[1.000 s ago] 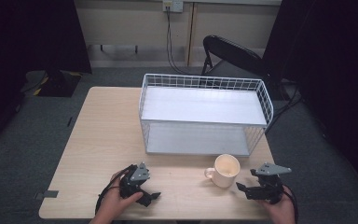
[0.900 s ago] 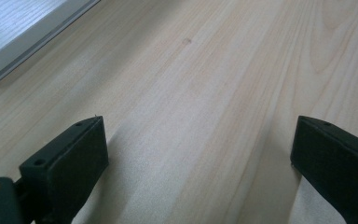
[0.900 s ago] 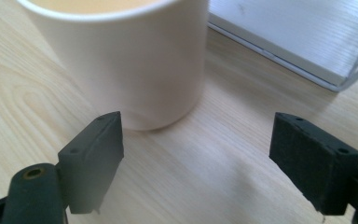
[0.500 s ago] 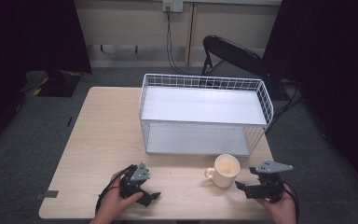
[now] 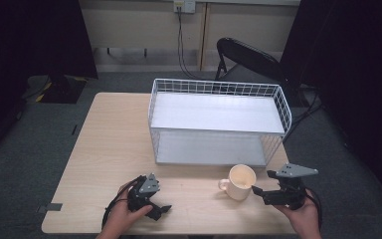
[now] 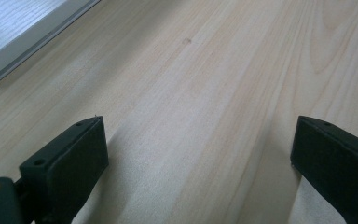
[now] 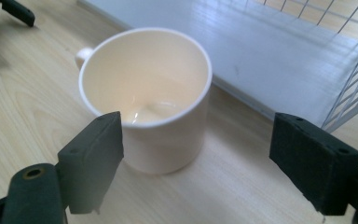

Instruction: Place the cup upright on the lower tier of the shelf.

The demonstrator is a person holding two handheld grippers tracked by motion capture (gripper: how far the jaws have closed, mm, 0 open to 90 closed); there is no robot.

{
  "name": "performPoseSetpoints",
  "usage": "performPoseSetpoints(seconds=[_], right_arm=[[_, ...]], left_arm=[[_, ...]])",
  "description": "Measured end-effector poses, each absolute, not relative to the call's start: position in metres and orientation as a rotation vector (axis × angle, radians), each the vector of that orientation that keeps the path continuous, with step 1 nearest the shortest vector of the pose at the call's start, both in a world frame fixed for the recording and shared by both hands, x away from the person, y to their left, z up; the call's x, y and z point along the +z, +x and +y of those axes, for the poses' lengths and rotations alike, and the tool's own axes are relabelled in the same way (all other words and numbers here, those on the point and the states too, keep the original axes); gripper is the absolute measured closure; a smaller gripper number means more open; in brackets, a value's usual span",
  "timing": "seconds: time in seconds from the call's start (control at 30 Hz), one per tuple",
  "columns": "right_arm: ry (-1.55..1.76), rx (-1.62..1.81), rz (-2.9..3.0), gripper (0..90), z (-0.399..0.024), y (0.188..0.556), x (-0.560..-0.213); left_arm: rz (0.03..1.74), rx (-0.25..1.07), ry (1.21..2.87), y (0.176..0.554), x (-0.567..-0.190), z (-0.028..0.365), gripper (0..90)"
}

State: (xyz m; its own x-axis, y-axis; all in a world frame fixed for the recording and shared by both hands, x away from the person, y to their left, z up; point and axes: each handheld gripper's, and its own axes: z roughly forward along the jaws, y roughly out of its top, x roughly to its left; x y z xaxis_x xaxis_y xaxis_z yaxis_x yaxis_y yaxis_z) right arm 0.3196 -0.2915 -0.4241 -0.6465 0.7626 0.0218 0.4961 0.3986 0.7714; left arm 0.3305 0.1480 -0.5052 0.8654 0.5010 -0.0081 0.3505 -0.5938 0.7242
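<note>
The desk (image 5: 104, 144) of pale wood carries a white wire rack (image 5: 219, 122) with two shelves at its far middle. In front of the rack's right end stands a cream mug (image 5: 240, 181), upright and empty, its handle turned toward my left. My right claw (image 5: 258, 193) points at the mug from just beside it, jaws spread wide, touching nothing. My left claw (image 5: 161, 210) rests low over bare desk near the front edge, jaws likewise wide apart.

light: even overhead, bright table (image 5: 104, 144) | bg dark | high view soft | claw pads blurry
</note>
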Motion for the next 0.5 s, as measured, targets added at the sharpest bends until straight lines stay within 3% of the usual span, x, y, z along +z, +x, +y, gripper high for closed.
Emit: performPoseSetpoints(seconds=[0.5], right_arm=[[1.103, 1.126, 2.285, 19.2, -0.279, 0.343, -0.417]], left_arm=[[0.612, 0.251, 2.264, 0.331, -0.505, 0.148, 3.4]])
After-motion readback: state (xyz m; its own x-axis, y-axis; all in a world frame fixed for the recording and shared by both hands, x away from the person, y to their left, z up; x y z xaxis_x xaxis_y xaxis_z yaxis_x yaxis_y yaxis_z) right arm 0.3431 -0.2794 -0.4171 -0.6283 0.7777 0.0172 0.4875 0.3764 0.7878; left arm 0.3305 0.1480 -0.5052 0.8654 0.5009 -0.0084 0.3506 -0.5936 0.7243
